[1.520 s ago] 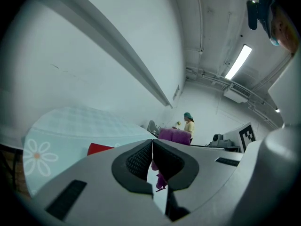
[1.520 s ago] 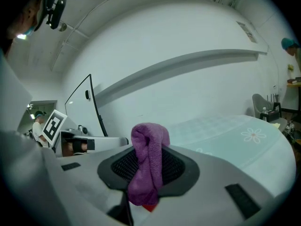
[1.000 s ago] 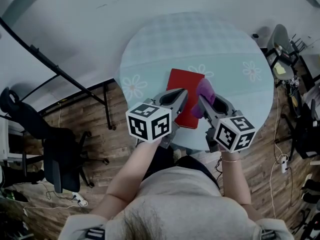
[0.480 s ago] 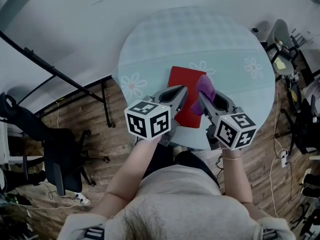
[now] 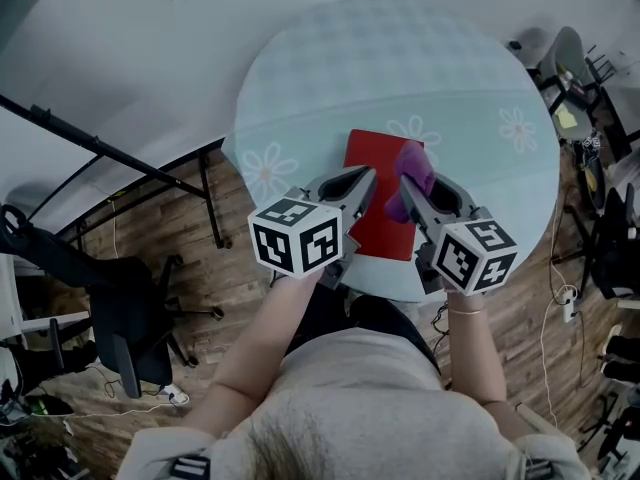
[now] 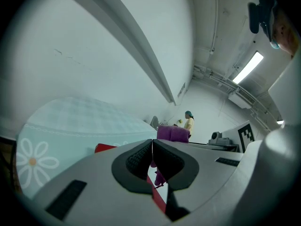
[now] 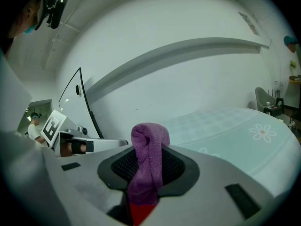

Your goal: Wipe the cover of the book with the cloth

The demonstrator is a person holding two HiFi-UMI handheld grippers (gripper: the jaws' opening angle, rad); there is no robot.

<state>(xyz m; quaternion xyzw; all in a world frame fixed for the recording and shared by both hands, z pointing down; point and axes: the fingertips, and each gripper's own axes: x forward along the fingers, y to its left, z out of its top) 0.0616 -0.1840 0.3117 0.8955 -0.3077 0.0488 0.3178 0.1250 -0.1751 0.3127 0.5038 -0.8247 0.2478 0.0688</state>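
Near the front rim of the round tabletop (image 5: 400, 78), on the side closest to the person, the red book (image 5: 378, 208) lay flat with its cover up. The right tool (image 5: 408, 193) had its jaws clamped on a purple cloth (image 5: 413, 171). The wad bulged out past the pads and a tail of it hung down between them, above the right part of the cover. From where I stood I could not tell whether the cloth was actually pressing on the book or only hanging just over it.

The left tool (image 5: 368, 178) had its jaws drawn fully together with nothing caught between them. Its tip sat over the left part of the book, just beside the cloth. It may have been steadying the book, though I could not make out any contact.

To my eye the wiping itself was the step in hand, with the cloth gripped and brought to the cover. The next move seemed to call for lowering the wad until it lay firmly on the red surface. The right tool would then draw it across the cover from right to left and from near to far. Because the book sat so close to the rim, it looked likely to skid under the stroke unless the left tool bore down on it.
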